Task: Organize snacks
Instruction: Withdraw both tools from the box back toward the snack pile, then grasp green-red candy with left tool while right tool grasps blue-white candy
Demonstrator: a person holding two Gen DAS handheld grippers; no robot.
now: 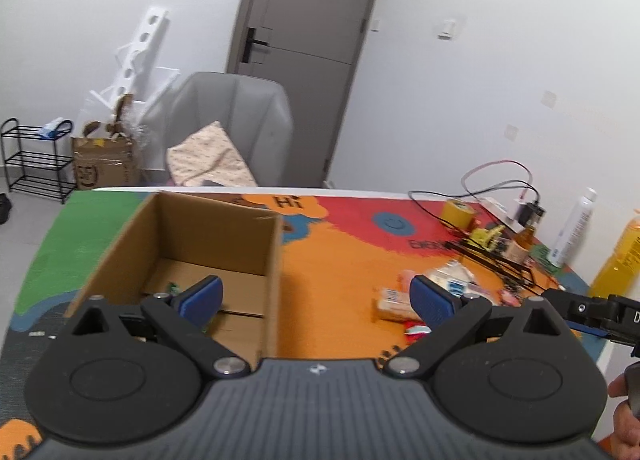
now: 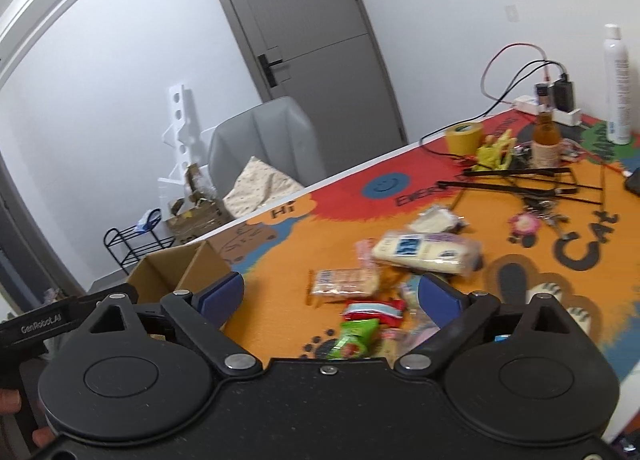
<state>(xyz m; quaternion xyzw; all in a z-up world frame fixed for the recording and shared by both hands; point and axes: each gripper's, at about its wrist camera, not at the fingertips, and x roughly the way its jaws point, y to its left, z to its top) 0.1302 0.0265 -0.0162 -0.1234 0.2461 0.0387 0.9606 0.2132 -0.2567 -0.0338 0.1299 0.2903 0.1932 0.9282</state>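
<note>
An open cardboard box [image 1: 208, 236] stands on the colourful mat, with a small green item [image 1: 173, 287] on its floor. My left gripper [image 1: 316, 296] hovers open over the box's right wall, nothing between its blue pads. A heap of snacks lies to the right of the box: a cracker packet [image 2: 344, 282], a long white and blue pack [image 2: 428, 252], a red packet [image 2: 374, 310] and a green packet [image 2: 354, 338]. My right gripper [image 2: 330, 294] stands open just above the heap, near the cracker and red packets, holding nothing. The box [image 2: 180, 272] is at its left.
At the table's far right are a yellow tape roll [image 2: 464, 137], a brown bottle [image 2: 546, 139], a white spray can [image 2: 618, 87], a power strip with cables and a flat black wire frame [image 2: 520, 179]. A grey chair [image 1: 236, 123] stands behind the table.
</note>
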